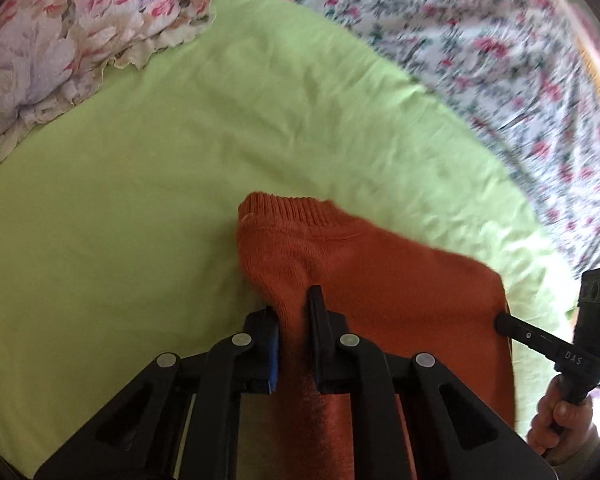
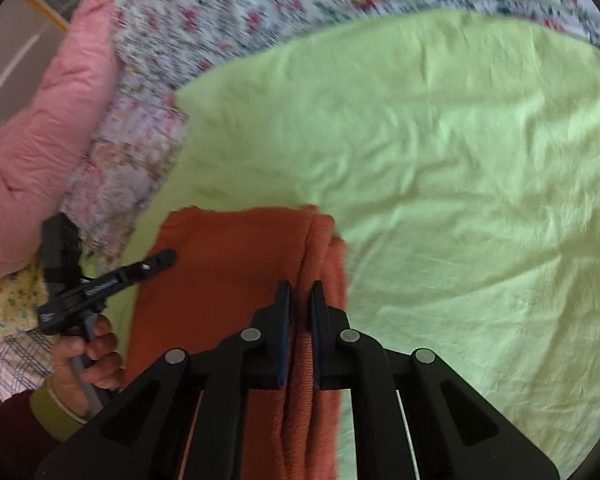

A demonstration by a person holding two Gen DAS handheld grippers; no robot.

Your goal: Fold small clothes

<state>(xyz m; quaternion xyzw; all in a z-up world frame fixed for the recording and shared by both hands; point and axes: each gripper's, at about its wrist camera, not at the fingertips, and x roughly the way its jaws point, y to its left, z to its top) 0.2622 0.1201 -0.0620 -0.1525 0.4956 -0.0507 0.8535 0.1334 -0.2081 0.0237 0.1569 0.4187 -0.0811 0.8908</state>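
The left gripper (image 1: 294,312) and right gripper (image 2: 300,300) are both clenching the orange knit garment (image 1: 364,264). To fold it well, the 2 hands should be moving level together over the green sheet (image 1: 140,160).

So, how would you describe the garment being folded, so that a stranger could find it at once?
Look at the wide light green sheet spread over the bed. Near its front edge lies an orange knitted sweater, pinched by the left gripper and the right gripper. It is the only plain orange cloth; the bedding around it is floral or pink.

Light: bright, even daylight, soft shadows
Blur: floral bedding (image 1: 480,64) smeared by motion at the rims
Edges: fisheye bending, dark corners
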